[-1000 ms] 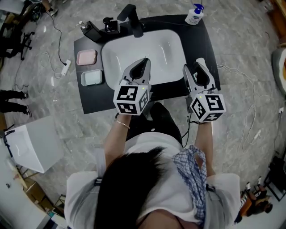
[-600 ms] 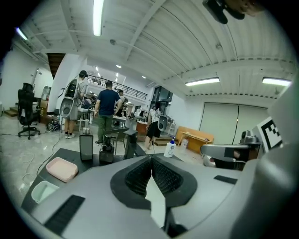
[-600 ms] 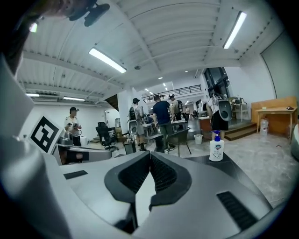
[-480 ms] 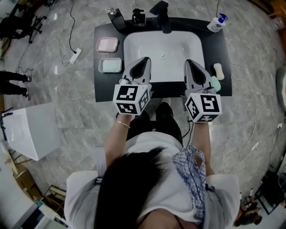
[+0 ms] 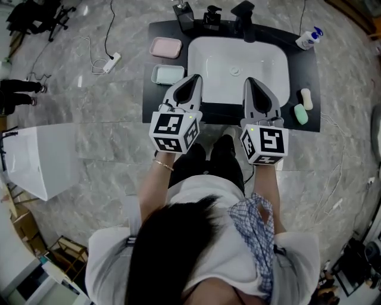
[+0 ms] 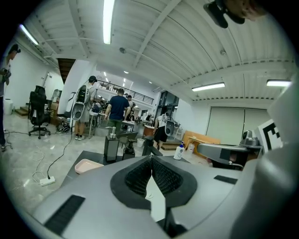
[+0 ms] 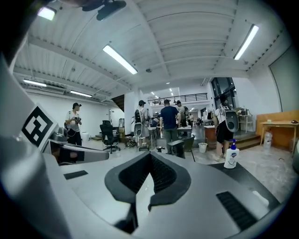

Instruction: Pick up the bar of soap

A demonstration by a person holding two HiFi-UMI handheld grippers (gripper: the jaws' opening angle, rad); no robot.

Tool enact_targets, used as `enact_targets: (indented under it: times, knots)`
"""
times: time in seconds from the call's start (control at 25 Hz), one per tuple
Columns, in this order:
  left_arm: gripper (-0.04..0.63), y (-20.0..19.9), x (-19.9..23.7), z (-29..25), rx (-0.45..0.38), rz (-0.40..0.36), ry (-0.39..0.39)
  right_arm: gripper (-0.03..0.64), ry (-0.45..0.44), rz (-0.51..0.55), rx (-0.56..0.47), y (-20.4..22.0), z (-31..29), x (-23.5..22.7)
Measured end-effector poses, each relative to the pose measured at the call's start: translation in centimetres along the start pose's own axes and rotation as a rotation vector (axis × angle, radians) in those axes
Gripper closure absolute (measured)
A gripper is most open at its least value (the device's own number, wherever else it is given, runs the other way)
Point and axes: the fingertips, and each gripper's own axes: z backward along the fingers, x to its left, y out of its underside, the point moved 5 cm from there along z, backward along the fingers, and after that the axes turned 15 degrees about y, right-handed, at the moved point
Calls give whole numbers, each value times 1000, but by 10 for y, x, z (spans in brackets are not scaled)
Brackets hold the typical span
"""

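Observation:
Two bars of soap lie on the right end of the black counter (image 5: 169,107): a cream bar (image 5: 306,98) and, nearer to me, a green bar (image 5: 300,114). My left gripper (image 5: 193,80) and right gripper (image 5: 250,82) hover side by side over the near rim of the white sink (image 5: 265,71), both shut with nothing between the jaws. The soaps sit well to the right of my right gripper. In the left gripper view the left gripper (image 6: 151,159) has its pads pressed together, and in the right gripper view the right gripper (image 7: 150,157) does too.
A pink dish (image 5: 165,47) and a pale green dish (image 5: 167,74) sit left of the sink. A faucet (image 5: 244,13), a dark dispenser (image 5: 183,12) and a blue-capped bottle (image 5: 309,39) line the far edge. On the floor at the left are a power strip (image 5: 111,62) and a white box (image 5: 36,161). People stand beyond the counter.
Both grippers have drawn back from over the sink basin toward its near rim. The right jaws, open a second ago, are shut. The two soaps have come into view at the right.

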Motion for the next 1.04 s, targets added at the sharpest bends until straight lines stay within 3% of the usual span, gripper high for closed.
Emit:
enact_targets:
  times: [0.4,1.04]
  knots:
    - [584,8,5,31,-4,-8,-4,604,-67,16,40,14,6,53]
    - [586,16,0,43,10,-36,9,604,-41,15,75,27,20,67]
